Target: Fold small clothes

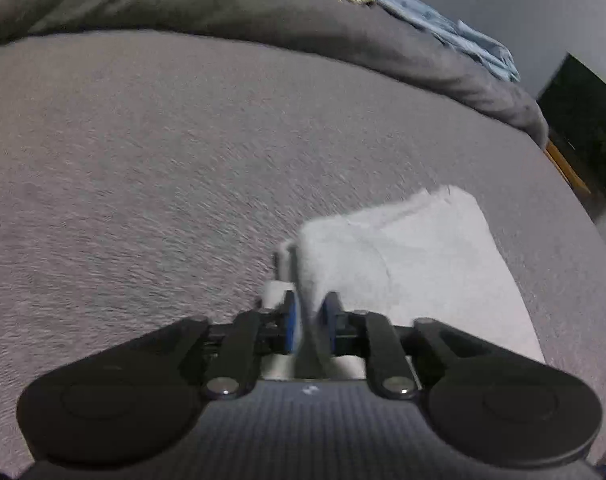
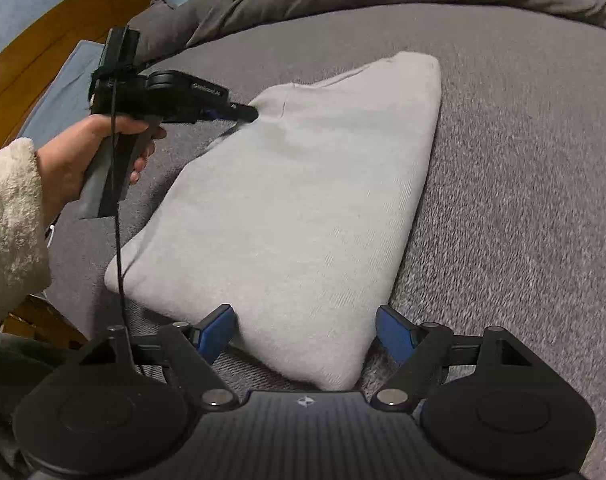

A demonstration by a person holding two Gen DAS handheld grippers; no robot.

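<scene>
A light grey folded garment (image 2: 303, 200) lies on the grey bed cover (image 2: 523, 200), narrowing toward its near corner. My left gripper (image 2: 249, 113), held in a person's hand (image 2: 71, 152), is shut on the garment's far left edge, and the cloth tents up slightly there. In the left wrist view the cloth (image 1: 415, 260) runs up between the blue pads (image 1: 290, 320) of the left gripper (image 1: 309, 308). My right gripper (image 2: 305, 324) stands wide open astride the near corner, and its pads do not squeeze the cloth.
A dark grey duvet (image 1: 263, 12) is bunched along the far side, with pale cloth and a blue patterned fabric (image 1: 455, 32) behind it. A wooden bed frame (image 2: 63, 28) shows at left. A cream fleece sleeve (image 2: 7, 220) and a black cable (image 2: 119, 220) hang near the garment's left side.
</scene>
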